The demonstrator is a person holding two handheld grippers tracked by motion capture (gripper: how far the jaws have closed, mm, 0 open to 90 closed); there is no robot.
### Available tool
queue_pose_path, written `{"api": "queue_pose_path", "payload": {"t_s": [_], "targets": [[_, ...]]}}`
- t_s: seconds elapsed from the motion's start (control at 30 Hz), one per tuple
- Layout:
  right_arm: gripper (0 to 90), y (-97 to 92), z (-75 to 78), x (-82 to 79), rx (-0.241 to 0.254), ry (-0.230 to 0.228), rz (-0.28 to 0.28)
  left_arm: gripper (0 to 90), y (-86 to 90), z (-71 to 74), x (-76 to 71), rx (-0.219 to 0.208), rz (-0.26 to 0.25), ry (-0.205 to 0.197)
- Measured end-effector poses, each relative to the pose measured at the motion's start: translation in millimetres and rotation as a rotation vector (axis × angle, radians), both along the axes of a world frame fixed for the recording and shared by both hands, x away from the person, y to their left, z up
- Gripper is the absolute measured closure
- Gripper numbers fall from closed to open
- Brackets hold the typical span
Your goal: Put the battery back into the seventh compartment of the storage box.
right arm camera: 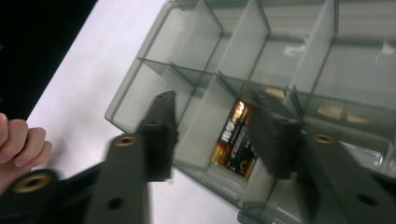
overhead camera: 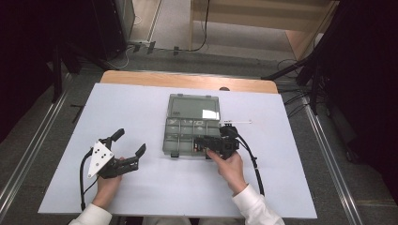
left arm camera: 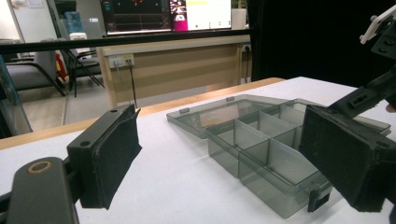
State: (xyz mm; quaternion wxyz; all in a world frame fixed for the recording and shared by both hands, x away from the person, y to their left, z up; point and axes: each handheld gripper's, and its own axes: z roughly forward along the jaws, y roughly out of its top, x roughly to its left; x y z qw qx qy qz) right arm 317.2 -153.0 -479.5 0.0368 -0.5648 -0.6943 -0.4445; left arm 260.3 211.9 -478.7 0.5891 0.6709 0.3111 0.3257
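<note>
The right gripper hangs over the near edge of the box, a smoky, see-through plastic organiser split by thin walls into small square cells. Its two black jaws stand partly apart and grip nothing. Each is a flat bar with a brass-ringed hole and a matte, slightly rough pad. Between and just beyond them a battery lies loose in a cell at the box's near edge, a glossy black and gold cylinder with pale lettering and a bright glint at its far end, close to the right-hand pad, though whether they touch I cannot tell. The cells beyond the jaws have clear walls that catch pale reflections. The box's flat hinged lid lies open beyond the cells, away from the gripper, with a small latch on the near rim. The left gripper rests well off to the side of the box on the smooth white table, its jaws spread wide and empty. Its pads are thick, dark and felt-like, and a grey three-cornered plate sits on its top. A hand in a white sleeve holds each gripper, and a black cable trails from each.
</note>
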Motion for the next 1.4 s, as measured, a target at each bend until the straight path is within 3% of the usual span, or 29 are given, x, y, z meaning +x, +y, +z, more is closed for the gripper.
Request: {"api": "queue_pose_path", "payload": {"t_s": [0.03,0.1,0.17,0.23,0.33,0.47,0.7,0.97,1.07,1.4], "targets": [[43.9,0.0,1.0,-0.2,-0.004,-0.013,0.003,12.1,-0.1,-0.1,0.1,-0.001,0.0,0.002],[27.4,-0.1,2.3,-0.4,-0.008,-0.035,0.015,12.1,-0.2,-0.1,0.1,-0.001,0.0,0.002],[14.0,0.0,2.6,-0.5,-0.01,-0.046,0.054,12.1,-0.1,-0.1,0.1,0.0,-0.001,0.001],[12.9,1.0,3.2,-1.5,-0.033,-0.063,0.072,12.1,0.1,0.0,0.2,-0.001,0.002,0.001],[2.0,3.2,3.8,-2.7,-0.047,-0.088,0.096,12.1,0.7,0.1,0.2,-0.004,0.004,0.001],[0.0,5.1,8.0,-6.8,-0.091,-0.166,0.097,12.1,0.2,0.1,0.0,-0.002,0.0,0.001],[0.0,-2.5,16.6,-14.2,-0.145,-0.256,0.052,12.1,0.3,0.4,-0.1,-0.01,0.001,-0.001],[0.0,-12.2,21.3,-19.9,-0.181,-0.295,0.022,12.1,0.3,0.7,0.4,-0.014,0.002,-0.001],[0.0,-17.6,21.3,-24.0,-0.169,-0.325,0.012,12.1,0.0,0.8,0.7,-0.016,0.001,-0.003],[0.0,-41.2,24.2,-34.4,-0.165,-0.362,-0.051,12.1,-0.5,0.9,1.7,-0.014,-0.001,-0.005]]}}
